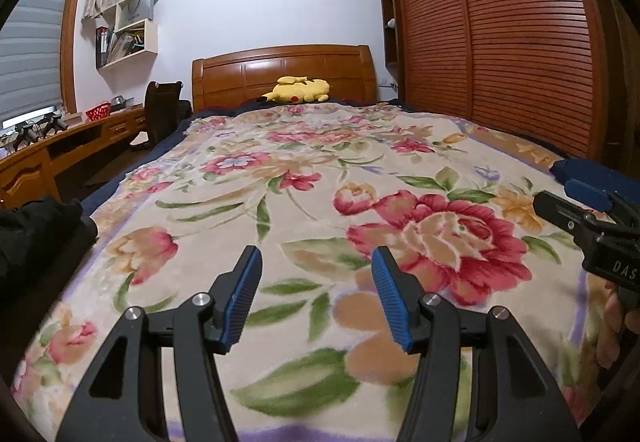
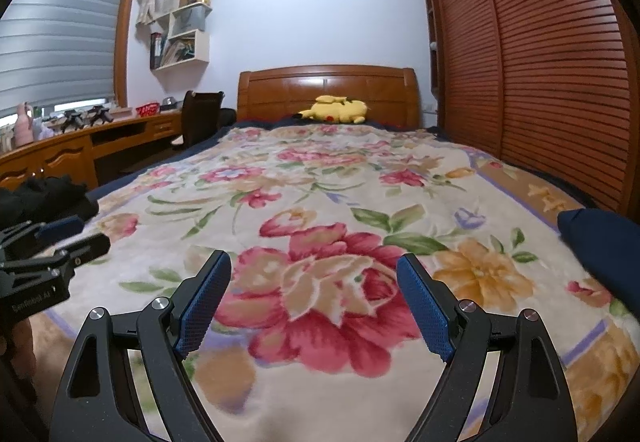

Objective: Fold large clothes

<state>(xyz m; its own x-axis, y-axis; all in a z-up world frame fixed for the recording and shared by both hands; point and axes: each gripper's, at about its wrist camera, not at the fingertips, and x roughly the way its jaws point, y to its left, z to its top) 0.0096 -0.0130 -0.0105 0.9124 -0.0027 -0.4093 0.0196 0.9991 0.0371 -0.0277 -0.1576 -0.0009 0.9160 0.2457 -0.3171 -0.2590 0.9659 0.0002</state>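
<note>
A floral blanket (image 1: 320, 170) covers the bed. On the bed's left edge lies a black garment (image 1: 40, 230), bunched up; it also shows in the right wrist view as a black garment (image 2: 52, 194). At the right edge rests a dark blue garment (image 1: 592, 170), seen again as a dark blue garment (image 2: 600, 246). My left gripper (image 1: 317, 254) hovers open over the blanket's near end with nothing between its blue pads. My right gripper (image 2: 315, 258) is open wider over a big red flower, also holding nothing. Each gripper appears at the edge of the other's view, with the two side by side.
A yellow plush toy (image 1: 298, 90) lies by the wooden headboard (image 1: 280, 70). A wooden desk (image 1: 60, 150) and dark chair (image 1: 160, 114) stand left of the bed. Slatted wardrobe doors (image 1: 500, 42) run along the right side.
</note>
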